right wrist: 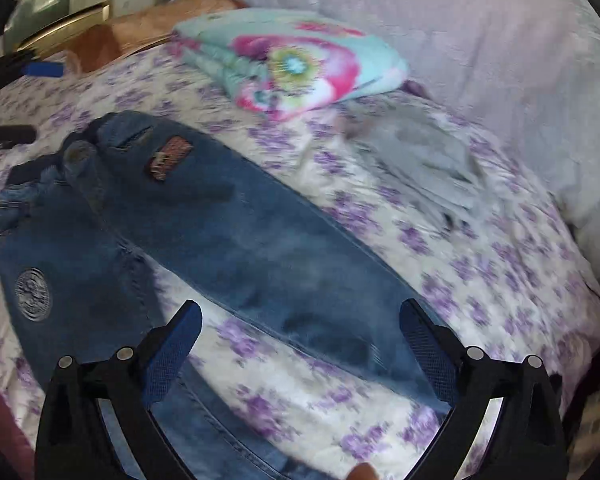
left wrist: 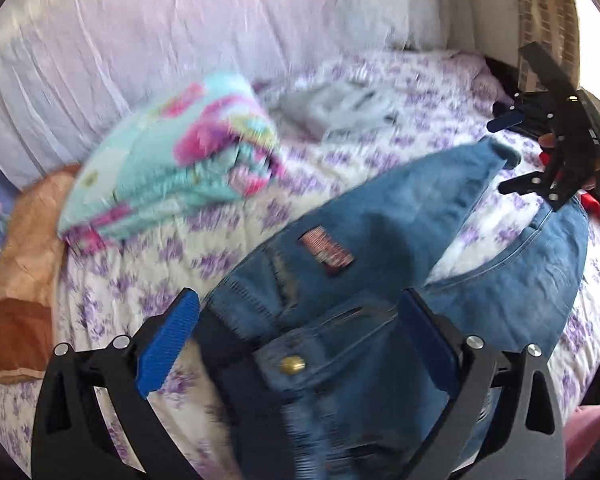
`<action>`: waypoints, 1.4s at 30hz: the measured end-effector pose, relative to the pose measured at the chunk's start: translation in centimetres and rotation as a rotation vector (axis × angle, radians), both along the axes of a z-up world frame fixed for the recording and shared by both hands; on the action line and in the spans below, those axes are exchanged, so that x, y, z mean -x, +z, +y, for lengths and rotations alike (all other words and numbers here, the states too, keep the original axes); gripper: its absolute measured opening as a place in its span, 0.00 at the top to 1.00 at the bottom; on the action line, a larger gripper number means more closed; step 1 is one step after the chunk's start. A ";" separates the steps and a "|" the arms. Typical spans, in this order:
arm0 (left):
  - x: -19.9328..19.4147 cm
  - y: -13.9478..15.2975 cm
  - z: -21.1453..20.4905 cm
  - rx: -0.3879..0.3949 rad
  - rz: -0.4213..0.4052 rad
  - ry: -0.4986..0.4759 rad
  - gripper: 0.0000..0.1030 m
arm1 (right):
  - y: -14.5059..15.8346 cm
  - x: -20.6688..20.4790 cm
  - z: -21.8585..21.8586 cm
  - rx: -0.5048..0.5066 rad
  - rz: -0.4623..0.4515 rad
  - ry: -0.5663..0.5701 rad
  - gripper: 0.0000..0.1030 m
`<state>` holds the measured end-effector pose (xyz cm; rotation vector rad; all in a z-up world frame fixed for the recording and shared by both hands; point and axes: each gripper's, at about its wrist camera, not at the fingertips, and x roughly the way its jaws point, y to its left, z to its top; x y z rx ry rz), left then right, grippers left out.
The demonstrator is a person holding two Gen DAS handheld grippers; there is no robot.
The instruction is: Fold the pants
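Nearest the left wrist camera, the left gripper [left wrist: 300,344] has its 2 blue-padded fingers [left wrist: 168,344] spread wide, and the waistband of the blue jeans [left wrist: 380,232] with its brass button [left wrist: 292,365] lies between them. The right pad sits at the denim's edge, while the left pad stands clear of the cloth, so nothing is pinched.

In the right wrist view, the right gripper [right wrist: 300,352] is spread as wide as it goes, and its pads [right wrist: 172,348] hang above the lower part of 1 trouser leg without touching it. A fingertip [right wrist: 362,472] of the person shows at the bottom edge of that view.

The jeans lie flat on the bedspread [right wrist: 480,280], white with purple flowers, their 2 legs splayed apart so that bedding shows between them. A reddish patch [right wrist: 168,158] sits below the waistband and a round emblem [right wrist: 33,295] on the other leg.

Further back, grey clothing [right wrist: 420,160] lies crumpled on the bed, near a folded turquoise blanket [right wrist: 292,60] with pink flowers. Behind both runs a white covered backrest [left wrist: 180,20], and an orange-brown pillow [left wrist: 24,264] lies at the bed's far end.
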<state>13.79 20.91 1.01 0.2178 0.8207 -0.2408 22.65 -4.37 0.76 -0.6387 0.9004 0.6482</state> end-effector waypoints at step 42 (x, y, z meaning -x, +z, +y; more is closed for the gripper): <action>-13.5 -10.0 7.4 0.149 0.456 -0.338 0.68 | -6.1 -10.1 8.9 0.047 0.346 0.361 0.90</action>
